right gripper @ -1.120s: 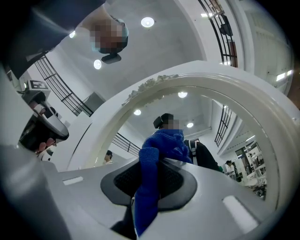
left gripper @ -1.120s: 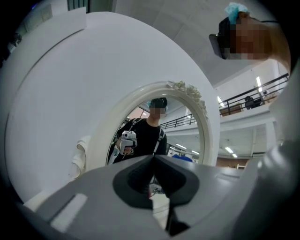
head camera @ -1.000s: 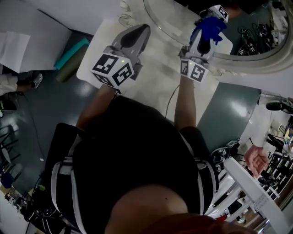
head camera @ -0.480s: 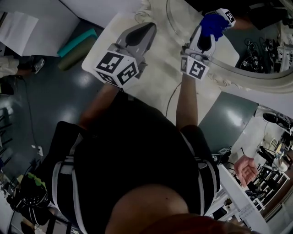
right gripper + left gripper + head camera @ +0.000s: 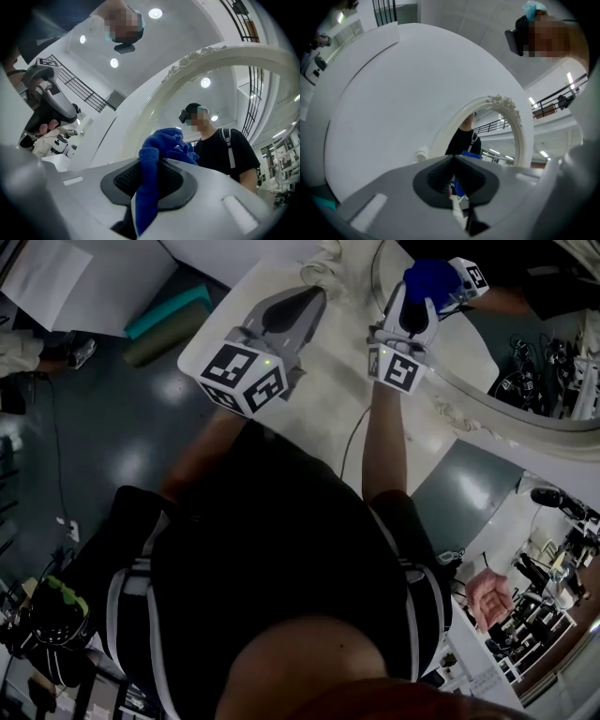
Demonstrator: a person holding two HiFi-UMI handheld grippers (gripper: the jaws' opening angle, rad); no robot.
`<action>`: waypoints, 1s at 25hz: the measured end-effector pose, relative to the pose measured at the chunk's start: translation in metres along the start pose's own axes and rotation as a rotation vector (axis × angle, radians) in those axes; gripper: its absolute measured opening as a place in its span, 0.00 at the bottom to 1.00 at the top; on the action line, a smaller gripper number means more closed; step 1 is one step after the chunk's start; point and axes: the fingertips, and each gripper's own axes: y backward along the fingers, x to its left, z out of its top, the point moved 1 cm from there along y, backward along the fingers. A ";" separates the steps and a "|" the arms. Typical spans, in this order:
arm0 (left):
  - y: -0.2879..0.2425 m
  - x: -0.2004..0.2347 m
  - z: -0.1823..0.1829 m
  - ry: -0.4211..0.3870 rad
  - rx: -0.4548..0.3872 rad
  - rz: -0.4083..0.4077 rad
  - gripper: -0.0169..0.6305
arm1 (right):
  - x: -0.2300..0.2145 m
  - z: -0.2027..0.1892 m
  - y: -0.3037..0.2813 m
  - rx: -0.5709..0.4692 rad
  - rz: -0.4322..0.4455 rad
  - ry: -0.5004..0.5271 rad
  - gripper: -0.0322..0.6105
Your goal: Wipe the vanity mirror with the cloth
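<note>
The vanity mirror with its ornate white frame stands at the back of a white table. My right gripper is shut on a blue cloth, which is held up against the mirror glass. In the right gripper view the cloth bunches out between the jaws in front of the mirror frame. My left gripper is shut and holds nothing, raised over the table left of the mirror. The left gripper view shows the mirror frame ahead of the closed jaws.
A teal roll and a dark roll lie on the floor left of the table. White sheets sit at the top left. Another person's hand and cluttered equipment are at the right.
My right gripper has carried the blue cloth a little up and left along the mirror. The left gripper shifted slightly right; the view swung so the mirror sits further right.
</note>
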 end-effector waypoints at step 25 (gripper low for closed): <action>0.033 0.038 -0.001 0.027 0.017 0.106 0.04 | 0.036 -0.035 -0.023 0.036 0.100 -0.252 0.17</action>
